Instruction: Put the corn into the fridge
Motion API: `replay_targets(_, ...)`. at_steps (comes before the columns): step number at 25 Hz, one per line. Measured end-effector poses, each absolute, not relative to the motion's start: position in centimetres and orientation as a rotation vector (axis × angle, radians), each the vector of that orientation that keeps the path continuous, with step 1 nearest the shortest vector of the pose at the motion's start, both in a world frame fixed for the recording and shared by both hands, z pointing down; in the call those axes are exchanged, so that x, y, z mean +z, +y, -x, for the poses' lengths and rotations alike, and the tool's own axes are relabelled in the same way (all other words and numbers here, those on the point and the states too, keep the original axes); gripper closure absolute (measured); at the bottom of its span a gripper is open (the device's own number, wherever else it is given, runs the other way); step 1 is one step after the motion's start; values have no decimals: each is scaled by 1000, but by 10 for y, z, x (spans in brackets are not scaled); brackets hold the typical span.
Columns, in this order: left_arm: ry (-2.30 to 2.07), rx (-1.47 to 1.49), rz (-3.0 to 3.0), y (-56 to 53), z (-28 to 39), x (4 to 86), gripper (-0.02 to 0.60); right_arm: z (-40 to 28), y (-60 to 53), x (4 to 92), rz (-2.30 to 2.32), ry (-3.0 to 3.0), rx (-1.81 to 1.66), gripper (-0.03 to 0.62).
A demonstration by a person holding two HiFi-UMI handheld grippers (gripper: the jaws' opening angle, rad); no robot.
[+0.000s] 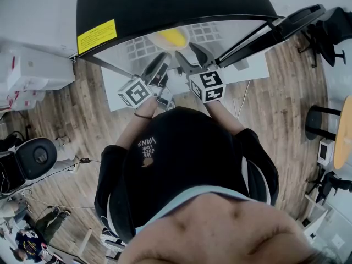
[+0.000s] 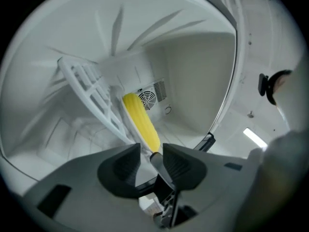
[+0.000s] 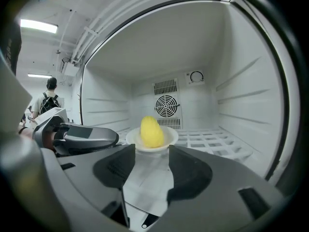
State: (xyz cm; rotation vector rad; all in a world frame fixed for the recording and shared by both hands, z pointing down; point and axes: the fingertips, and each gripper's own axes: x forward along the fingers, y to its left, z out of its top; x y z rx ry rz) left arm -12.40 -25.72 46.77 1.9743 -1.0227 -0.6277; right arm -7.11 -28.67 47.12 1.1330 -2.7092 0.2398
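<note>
Corn (image 3: 151,132) lies on plate (image 3: 170,137), frame centre, inside fridge (image 3: 241,95); left gripper (image 2: 151,151) and right gripper (image 3: 151,151) fingers released, apparently empty.

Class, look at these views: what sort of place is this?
Probably a lab or office workroom, not a home kitchen: small fridge on a wood floor, black chair, ceiling strip lights.

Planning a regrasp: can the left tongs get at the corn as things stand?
Likely yes. The left tongs stand open, the corn lies uncovered just ahead of their tips, and nothing sits between them.
</note>
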Motion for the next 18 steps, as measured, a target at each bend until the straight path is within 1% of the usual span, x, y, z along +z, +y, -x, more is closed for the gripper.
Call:
replay_targets(7,-1151,-514,-2102,-257,131,467,456,73,-290,470,-1129,-2712,235,368)
replay_targets(18,-1231,-356,-2226,-257,128,473,456,73,-290,470,-1124,-2713,236,370)
